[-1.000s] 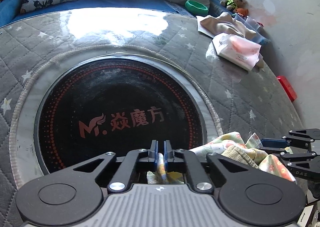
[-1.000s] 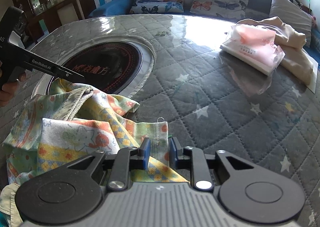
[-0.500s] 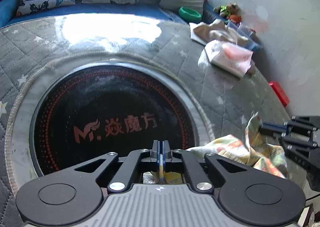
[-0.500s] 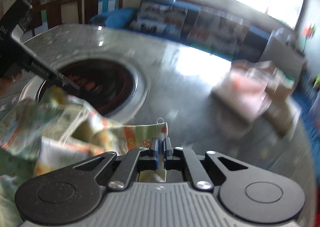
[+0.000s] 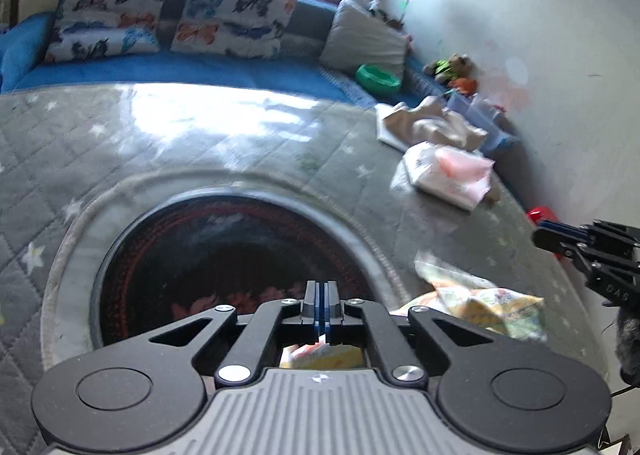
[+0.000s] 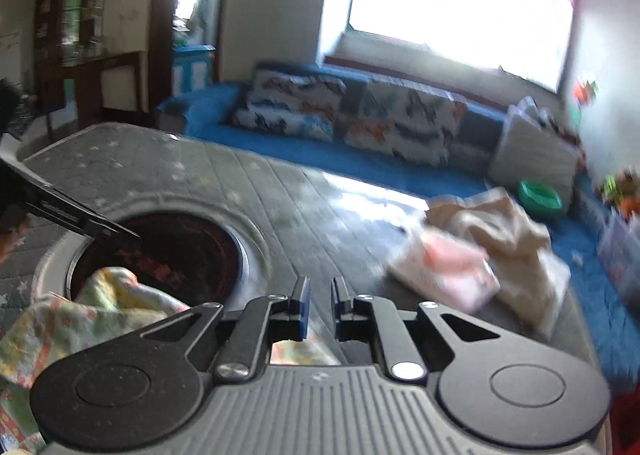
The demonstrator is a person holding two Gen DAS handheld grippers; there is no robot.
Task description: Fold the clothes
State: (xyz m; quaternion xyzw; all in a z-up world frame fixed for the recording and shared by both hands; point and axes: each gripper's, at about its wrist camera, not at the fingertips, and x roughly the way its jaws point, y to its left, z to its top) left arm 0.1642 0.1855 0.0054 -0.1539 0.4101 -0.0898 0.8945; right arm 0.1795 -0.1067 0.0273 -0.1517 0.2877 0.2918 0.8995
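The patterned yellow-green garment lies crumpled on the grey quilted table, at the edge of the round black hob plate. My left gripper is shut on a fold of it, and the cloth hangs under the pads. In the right wrist view the garment sits low left, with the left gripper above it. My right gripper is opening: a gap shows between its blue pads and nothing is between them. It hovers to the right of the garment, apart from it.
A pink-and-white tissue pack and a beige cloth lie at the table's far right. A blue sofa with butterfly cushions, a green bowl and toys stand behind. A red object sits by the right wall.
The right gripper, shut on a corner of the garment half a second ago, has risen and parted its jaws; the corner has dropped out. The left gripper closed on its fold and lifted slightly.
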